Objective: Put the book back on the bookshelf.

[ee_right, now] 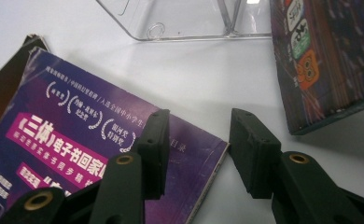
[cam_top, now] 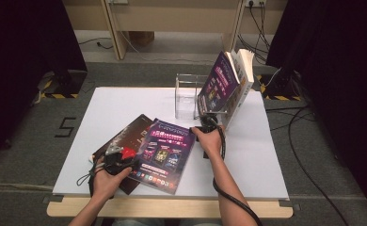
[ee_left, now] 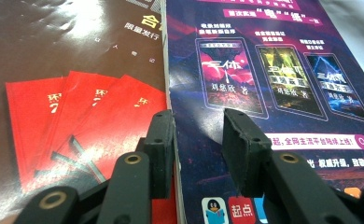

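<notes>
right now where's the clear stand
In the high view the clear stand sits at the table's far middle, left of the leaning book.
</notes>
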